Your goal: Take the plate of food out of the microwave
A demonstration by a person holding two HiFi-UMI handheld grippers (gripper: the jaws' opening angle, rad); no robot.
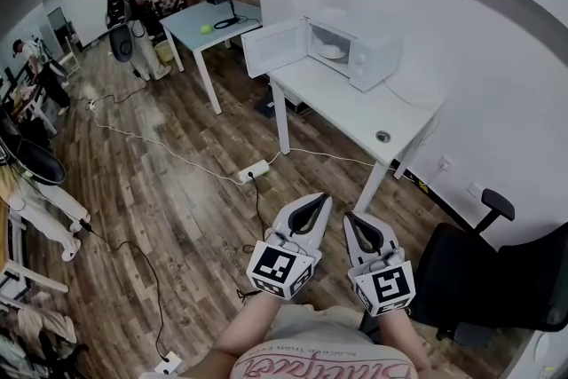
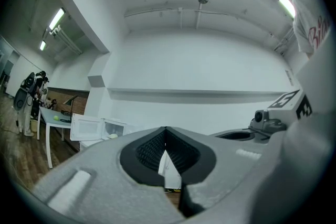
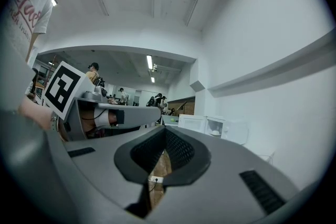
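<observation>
Two grey plastic tools sit close to the person's lap, side by side. The left gripper [image 1: 320, 200] has its jaws pressed together with nothing between them. The right gripper [image 1: 353, 218] is pinched closed and empty too. Each one has black bumpy pads inside and a cube with black and white squares.

Far from both, a boxy white microwave [image 1: 366, 49] stands on a flat white table [image 1: 355, 106] next to the smooth white wall. Its door [image 1: 273, 47] hangs wide open at the table's end. The plate [image 1: 332, 51] is round and pale, and it sits inside the microwave (what is on it is too small to tell).

Brown wood floor [image 1: 177, 191] lies between the grippers and the table, with lots of open room. Thin cables and a white power strip [image 1: 251, 170] lie on it. A black chair [image 1: 497, 280] is near the right gripper.
</observation>
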